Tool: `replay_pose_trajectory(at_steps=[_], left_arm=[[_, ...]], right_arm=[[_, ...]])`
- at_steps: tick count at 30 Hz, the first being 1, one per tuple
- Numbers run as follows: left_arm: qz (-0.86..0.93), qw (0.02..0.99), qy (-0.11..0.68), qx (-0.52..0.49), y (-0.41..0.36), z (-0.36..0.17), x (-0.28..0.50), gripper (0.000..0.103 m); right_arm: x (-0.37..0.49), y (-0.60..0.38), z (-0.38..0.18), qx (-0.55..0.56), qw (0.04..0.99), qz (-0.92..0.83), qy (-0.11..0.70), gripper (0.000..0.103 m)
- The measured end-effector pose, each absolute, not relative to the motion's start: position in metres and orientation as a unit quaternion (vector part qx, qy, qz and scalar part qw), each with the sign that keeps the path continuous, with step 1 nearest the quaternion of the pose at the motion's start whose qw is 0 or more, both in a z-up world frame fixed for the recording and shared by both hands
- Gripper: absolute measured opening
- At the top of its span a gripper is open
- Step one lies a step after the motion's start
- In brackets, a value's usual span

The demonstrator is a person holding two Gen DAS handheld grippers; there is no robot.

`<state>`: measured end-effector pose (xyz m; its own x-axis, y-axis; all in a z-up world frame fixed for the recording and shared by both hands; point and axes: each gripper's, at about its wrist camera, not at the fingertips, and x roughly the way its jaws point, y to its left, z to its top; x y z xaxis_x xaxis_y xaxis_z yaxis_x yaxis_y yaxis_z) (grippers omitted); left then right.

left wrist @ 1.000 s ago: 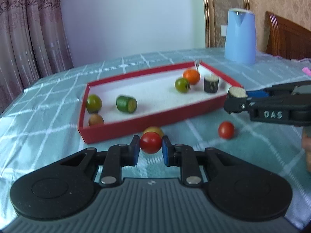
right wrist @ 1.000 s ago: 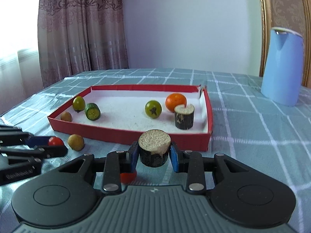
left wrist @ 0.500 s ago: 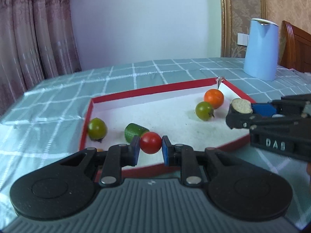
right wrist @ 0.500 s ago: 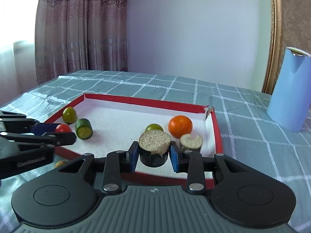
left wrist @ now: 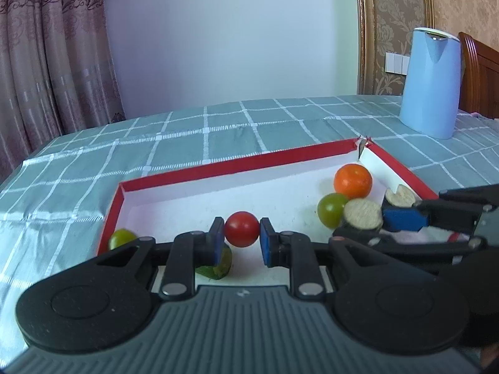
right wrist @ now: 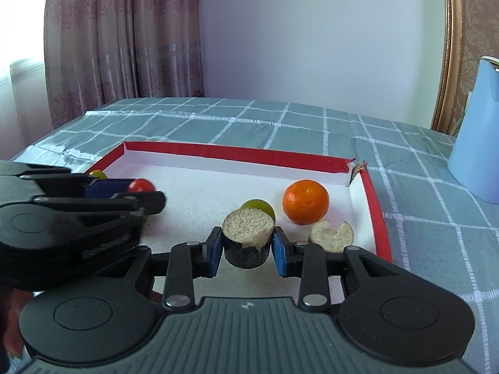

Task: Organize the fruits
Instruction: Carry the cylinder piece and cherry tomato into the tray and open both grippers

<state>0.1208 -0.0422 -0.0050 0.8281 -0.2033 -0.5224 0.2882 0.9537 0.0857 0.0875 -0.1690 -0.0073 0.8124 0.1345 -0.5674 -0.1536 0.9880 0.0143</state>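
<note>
Starting at the left, a green fruit (left wrist: 121,237) is seen tucked against the left wall of the red tray (left wrist: 237,163), with a cut green chunk (left wrist: 215,266) lying just beside it, partly hidden behind a finger of the left gripper (left wrist: 241,240). That gripper is clamped on a small red tomato (left wrist: 241,229), pinched between the blue pads and held above the white tray floor, left of the middle. From the right wrist view the same tomato (right wrist: 142,184) is spotted poking out past the left gripper (right wrist: 140,194).

Further right, a dark-skinned cut piece with a pale, grainy top (right wrist: 248,238) is gripped tight by the right gripper (right wrist: 248,246), also over the tray. Just behind it a second green fruit (right wrist: 260,207) is parked, and an orange (right wrist: 305,201) is sat near the far right corner. A similar cut piece with a notch in its top (right wrist: 332,236) is stood by the right wall. Off the tray, on the checked tablecloth (right wrist: 280,124), a blue jug (left wrist: 430,82) is found at the far right.
</note>
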Motion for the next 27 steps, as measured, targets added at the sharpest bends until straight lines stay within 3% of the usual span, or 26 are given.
replay_pose_trajectory(at_steps=[27], left_arm=[[-0.038, 0.957, 0.268, 0.103, -0.046, -0.014, 0.176, 0.024]], right_arm=[[0.12, -0.157, -0.012, -0.011, 0.946, 0.066, 0.318, 0.032]])
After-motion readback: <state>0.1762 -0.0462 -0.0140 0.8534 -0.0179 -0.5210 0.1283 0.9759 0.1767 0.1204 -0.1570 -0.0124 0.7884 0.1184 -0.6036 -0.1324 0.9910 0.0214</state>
